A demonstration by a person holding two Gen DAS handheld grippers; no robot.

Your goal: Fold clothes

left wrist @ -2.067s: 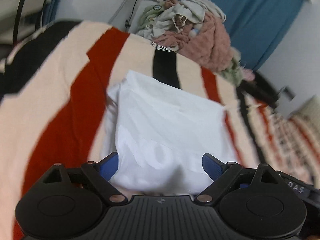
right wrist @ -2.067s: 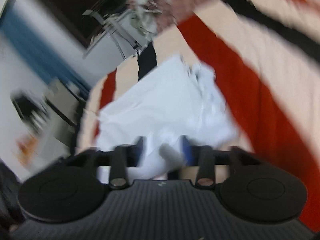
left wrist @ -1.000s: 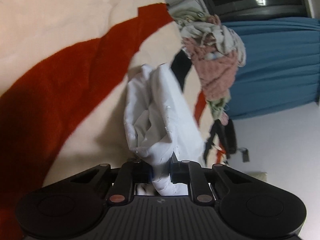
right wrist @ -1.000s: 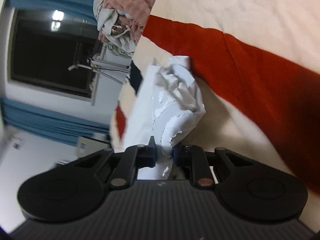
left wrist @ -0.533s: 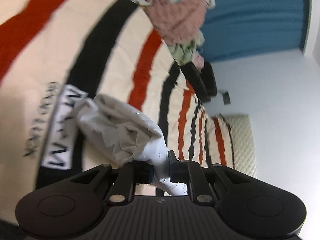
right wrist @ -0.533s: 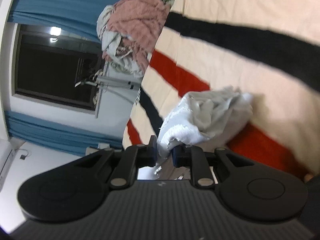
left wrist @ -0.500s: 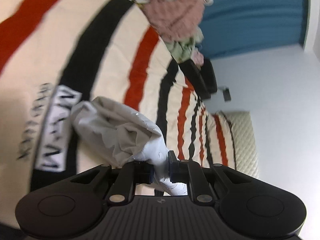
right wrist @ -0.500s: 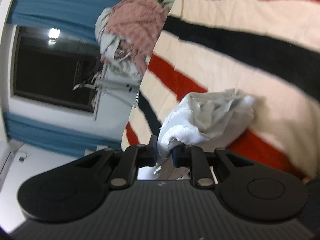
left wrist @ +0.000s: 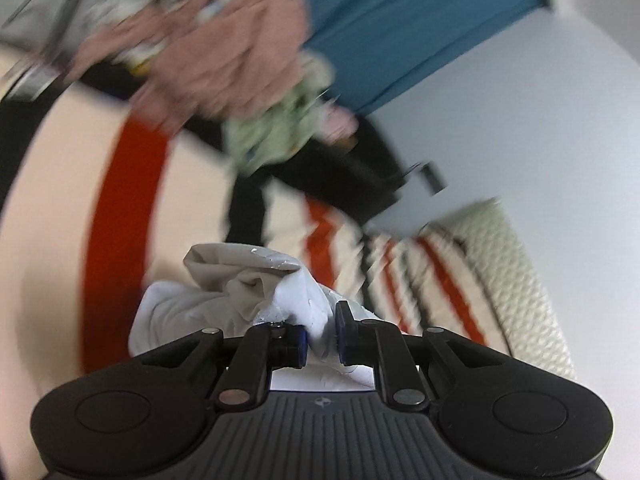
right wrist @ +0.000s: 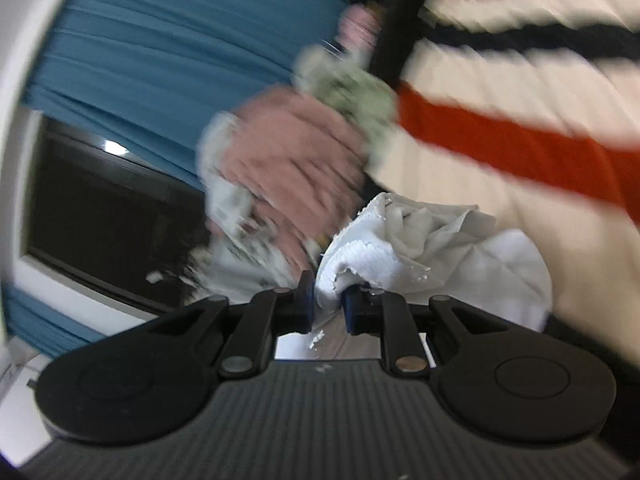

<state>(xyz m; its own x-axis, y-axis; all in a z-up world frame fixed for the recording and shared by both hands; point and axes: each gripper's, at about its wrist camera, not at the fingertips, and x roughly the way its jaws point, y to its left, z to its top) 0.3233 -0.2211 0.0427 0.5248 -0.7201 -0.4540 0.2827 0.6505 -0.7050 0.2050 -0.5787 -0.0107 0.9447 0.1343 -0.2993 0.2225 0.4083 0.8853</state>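
Note:
A white garment [left wrist: 224, 300] is bunched up and held off the striped blanket [left wrist: 120, 216]. My left gripper [left wrist: 320, 340] is shut on one side of it, the cloth pinched between the blue pads. My right gripper [right wrist: 326, 306] is shut on the other side of the white garment [right wrist: 432, 256], gripping a thick rolled edge. The rest of the garment hangs crumpled beyond each gripper. Both views are blurred by motion.
A pile of unfolded clothes, pink [left wrist: 224, 52] and pale green [left wrist: 280, 136], lies at the far end of the blanket; it also shows in the right wrist view [right wrist: 288, 160]. A blue curtain [left wrist: 400, 28], a dark window [right wrist: 104, 216] and a white wall stand behind. A cream quilted pillow [left wrist: 512, 280] lies at the right.
Both grippers have carried the white garment further along the blanket toward the clothes pile, which now looms much closer. Both stay shut on the cloth.

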